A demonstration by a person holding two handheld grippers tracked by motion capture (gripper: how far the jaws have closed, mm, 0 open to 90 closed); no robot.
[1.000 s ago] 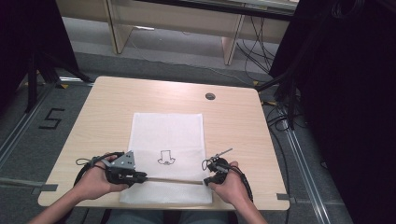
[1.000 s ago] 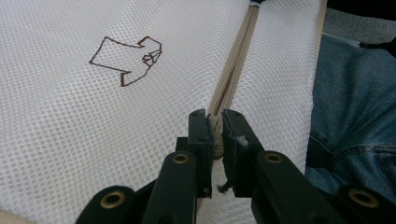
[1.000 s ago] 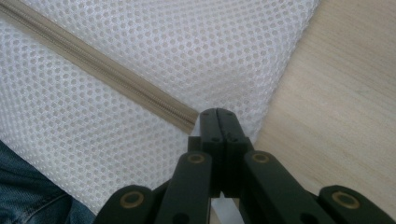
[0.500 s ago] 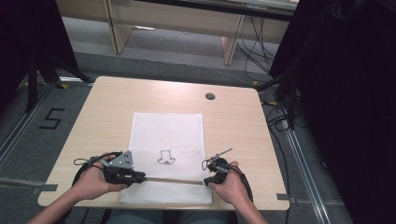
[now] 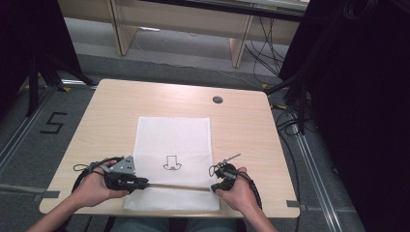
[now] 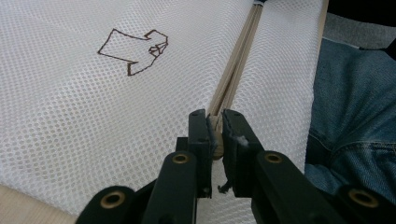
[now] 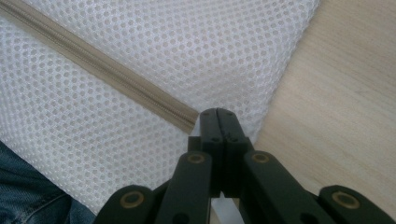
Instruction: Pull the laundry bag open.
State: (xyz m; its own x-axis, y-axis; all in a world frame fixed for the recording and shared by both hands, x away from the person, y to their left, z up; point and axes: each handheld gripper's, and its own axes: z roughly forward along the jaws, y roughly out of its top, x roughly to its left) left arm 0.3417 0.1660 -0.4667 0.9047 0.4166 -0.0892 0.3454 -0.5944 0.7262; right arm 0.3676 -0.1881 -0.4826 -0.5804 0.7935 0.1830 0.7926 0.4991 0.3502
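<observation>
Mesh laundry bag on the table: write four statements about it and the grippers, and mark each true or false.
1. The mesh bag lies flat on the table. True.
2. The left gripper is shut on the zipper. True.
3. The right gripper stands wide open. False: its jaws are pressed together at the zipper's end.
4. The bag carries a printed flower. False: the drawing is a shirt outline.

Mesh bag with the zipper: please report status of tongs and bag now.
Left tongs shut on zipper end. Right tongs shut at its other end. Mesh bag flat on table. Nothing in the way.
</observation>
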